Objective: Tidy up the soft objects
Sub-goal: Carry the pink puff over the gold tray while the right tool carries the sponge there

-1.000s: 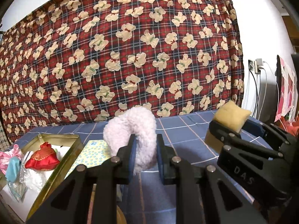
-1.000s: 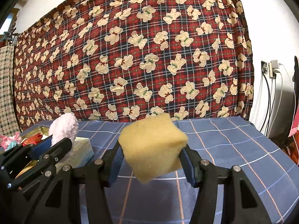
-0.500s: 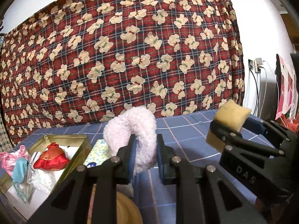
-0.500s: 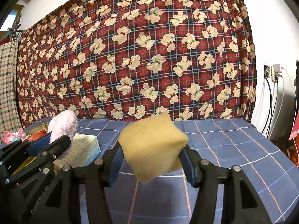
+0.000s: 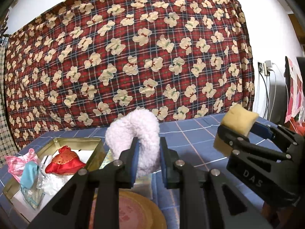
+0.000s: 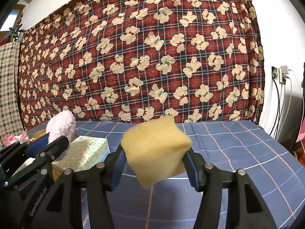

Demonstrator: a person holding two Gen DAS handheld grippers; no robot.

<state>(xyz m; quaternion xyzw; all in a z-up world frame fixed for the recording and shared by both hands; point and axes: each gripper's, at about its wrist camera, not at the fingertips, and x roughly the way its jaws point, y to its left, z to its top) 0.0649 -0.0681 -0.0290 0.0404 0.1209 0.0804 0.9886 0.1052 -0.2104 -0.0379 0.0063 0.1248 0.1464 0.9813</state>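
Blue checked cloth [image 6: 238, 152] covers the whole surface, crossed by pale lines, and behind it hangs a red plaid blanket [image 5: 133, 57] printed with cream teddy bears. White wall shows off to the right, with a socket, chargers and dangling cables [image 6: 282, 95].

Now the left gripper [image 5: 147, 156]: its jaws are nearly together, pinching a fluffy pale pink ring [image 5: 133, 131] that stands up between the blue pads and arches above the fingertips. Off to the left of those jaws sits a gold tray [image 5: 95, 152], and inside it a red embroidered pouch [image 5: 64, 162] lies beside some white and clear bits. Pink and light blue fabric pieces [image 5: 21, 164] hang over the tray's far left edge. Just below and behind the jaws, a patterned tissue box [image 6: 85, 150] rests on the cloth, and a round gold-rimmed lid [image 5: 133, 210] shows beneath the fingers.

Over to the right gripper [image 6: 154, 160]: jaws about half apart, both pads pressed into the sides of a yellow sponge block [image 6: 156, 148]. It is tilted, held clear above the cloth, with one corner poking down under the fingertips.
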